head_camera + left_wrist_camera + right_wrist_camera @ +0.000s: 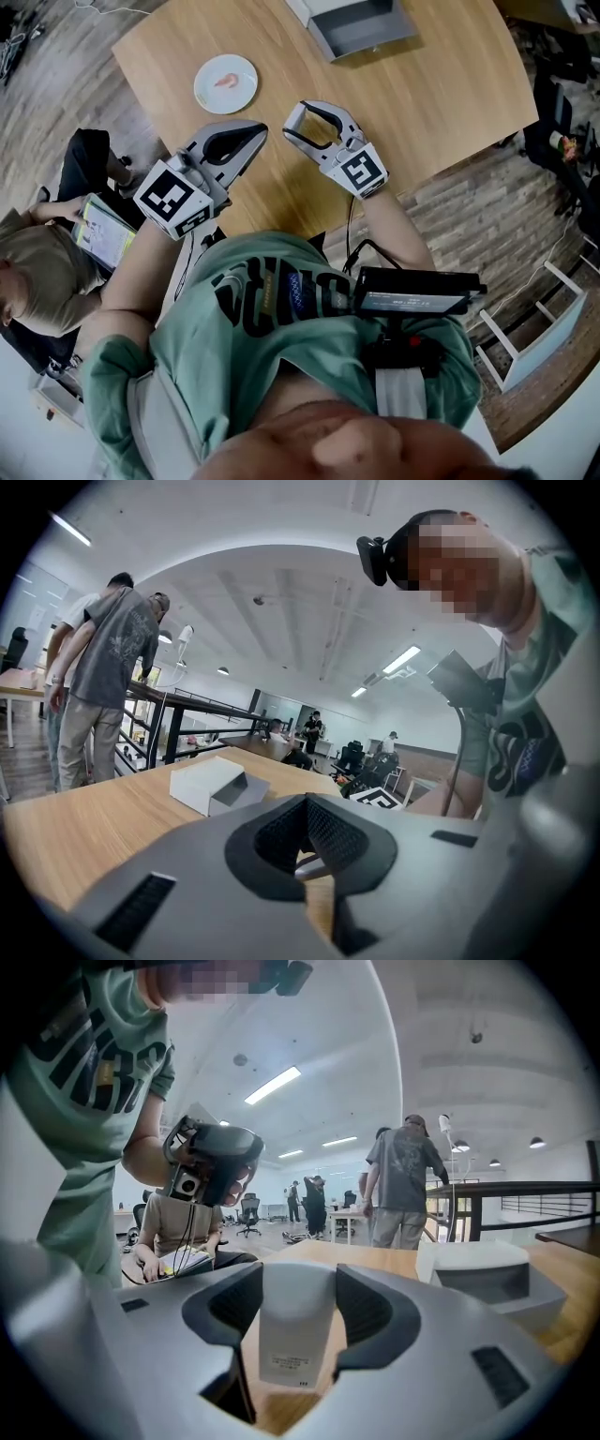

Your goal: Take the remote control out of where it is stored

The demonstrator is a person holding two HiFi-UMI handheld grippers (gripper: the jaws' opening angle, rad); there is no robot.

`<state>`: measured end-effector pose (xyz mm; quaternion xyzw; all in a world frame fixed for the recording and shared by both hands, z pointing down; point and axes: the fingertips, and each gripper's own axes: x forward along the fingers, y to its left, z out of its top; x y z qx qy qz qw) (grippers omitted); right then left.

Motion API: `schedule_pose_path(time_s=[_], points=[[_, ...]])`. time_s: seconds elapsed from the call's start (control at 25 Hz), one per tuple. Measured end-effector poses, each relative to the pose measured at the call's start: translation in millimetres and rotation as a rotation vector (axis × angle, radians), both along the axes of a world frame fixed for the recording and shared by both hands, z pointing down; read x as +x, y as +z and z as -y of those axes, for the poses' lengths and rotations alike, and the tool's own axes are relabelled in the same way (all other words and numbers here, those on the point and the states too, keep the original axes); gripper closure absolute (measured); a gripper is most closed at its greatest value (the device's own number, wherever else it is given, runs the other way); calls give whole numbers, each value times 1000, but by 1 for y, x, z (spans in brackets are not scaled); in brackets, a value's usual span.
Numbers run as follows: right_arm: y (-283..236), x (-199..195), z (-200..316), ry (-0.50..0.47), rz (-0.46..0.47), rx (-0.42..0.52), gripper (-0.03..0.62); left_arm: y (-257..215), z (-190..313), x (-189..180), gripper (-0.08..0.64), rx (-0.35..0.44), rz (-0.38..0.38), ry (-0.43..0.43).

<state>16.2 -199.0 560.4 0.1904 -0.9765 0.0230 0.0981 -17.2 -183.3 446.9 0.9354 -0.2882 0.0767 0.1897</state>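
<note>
1. The right tool [295,1283] was clamped on the remote control [295,1330]. The pale, slim body stood between the two pads with a small printed label facing the camera, and the jaws were spread wide to take its width.
2. The remote control was held over the near middle of the wooden counter [441,84], out of the grey open box [361,26] and well apart from it. The box sat at the far edge of the counter.
3. The left tool [255,137] hung just to the left of the right one, with its jaws closed together and nothing in them.
4. A white plate [226,83] lay far-left of both tools with something small and pink on it, well apart from the box.
5. To the left of the counter a seated person [37,272] bent over a tablet [103,232].
6. In the two gripper views other people stood beyond the counter — one in a grey T-shirt [112,658] beside a dark railing [178,710].
</note>
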Motion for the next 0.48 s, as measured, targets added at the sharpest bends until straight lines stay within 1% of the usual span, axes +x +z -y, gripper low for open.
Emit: schedule_pose_path(time_s=[0.16,0.36,0.48], points=[[15,19,-8,47,-14,-31,344,2,0,-1,557,-14,-4,-6],[16,45,-23,100,-7,-30,344,3,-1,3,557,-13,-10,8],[17,59,-34,119,-23,-34,344,2,-2,5,557,-14,-14,8]])
